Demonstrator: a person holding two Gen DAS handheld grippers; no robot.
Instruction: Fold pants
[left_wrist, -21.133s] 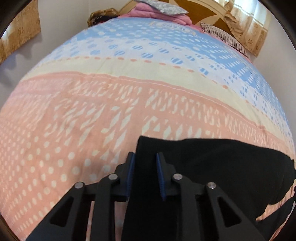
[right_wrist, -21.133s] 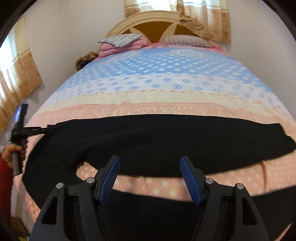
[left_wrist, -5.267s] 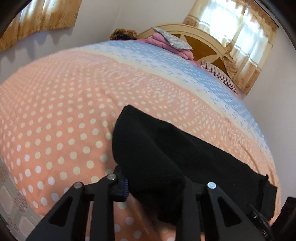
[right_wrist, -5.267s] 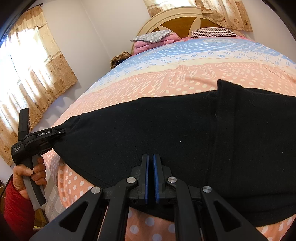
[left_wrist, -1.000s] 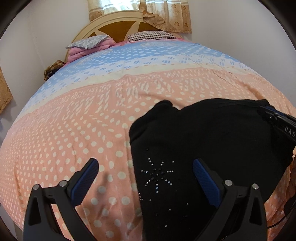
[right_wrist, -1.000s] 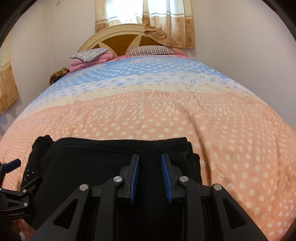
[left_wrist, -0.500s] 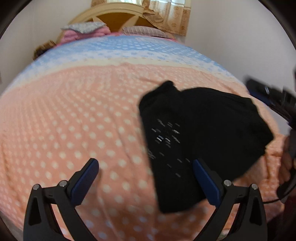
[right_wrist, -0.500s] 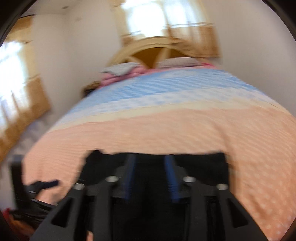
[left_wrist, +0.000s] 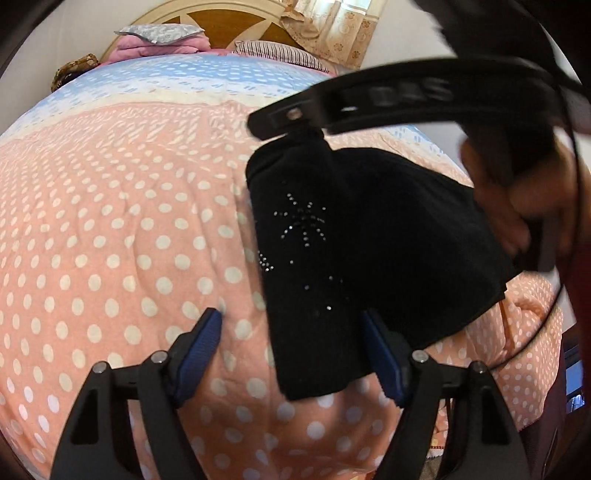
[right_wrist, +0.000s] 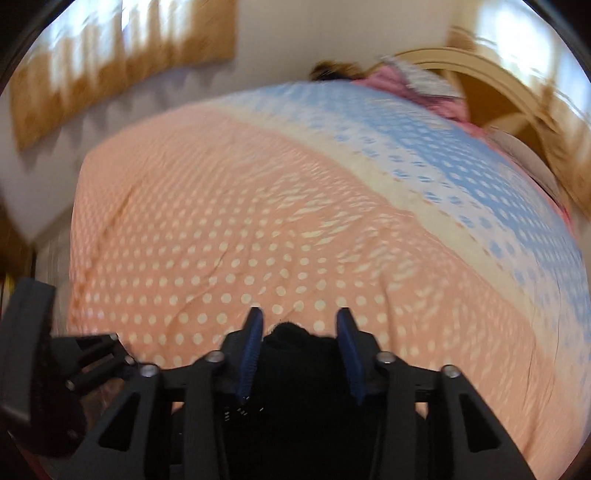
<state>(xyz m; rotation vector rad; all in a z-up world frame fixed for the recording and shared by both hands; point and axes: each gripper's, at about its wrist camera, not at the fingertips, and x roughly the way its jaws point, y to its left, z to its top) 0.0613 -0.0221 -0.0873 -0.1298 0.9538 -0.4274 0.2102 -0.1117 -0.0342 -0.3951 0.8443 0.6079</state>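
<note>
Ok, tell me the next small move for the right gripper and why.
Probably back the right gripper off the pants. They lie as a compact folded bundle on the bedspread, its jaws look open around the far corner, and the left gripper is open too.

Our folded black pants (left_wrist: 369, 258)
We see them lying compact near the bed's (left_wrist: 110, 240) foot edge, sparkly studs showing on top.

One pair of black pants (left_wrist: 369, 236), folded, on one bed (left_wrist: 110, 221) under one dotted quilt (right_wrist: 258, 221); two grippers, left (left_wrist: 291, 350) and right (right_wrist: 299, 347); one headboard (left_wrist: 236, 22); two pillows, one grey (left_wrist: 159, 31), one striped (left_wrist: 280, 53)
</note>
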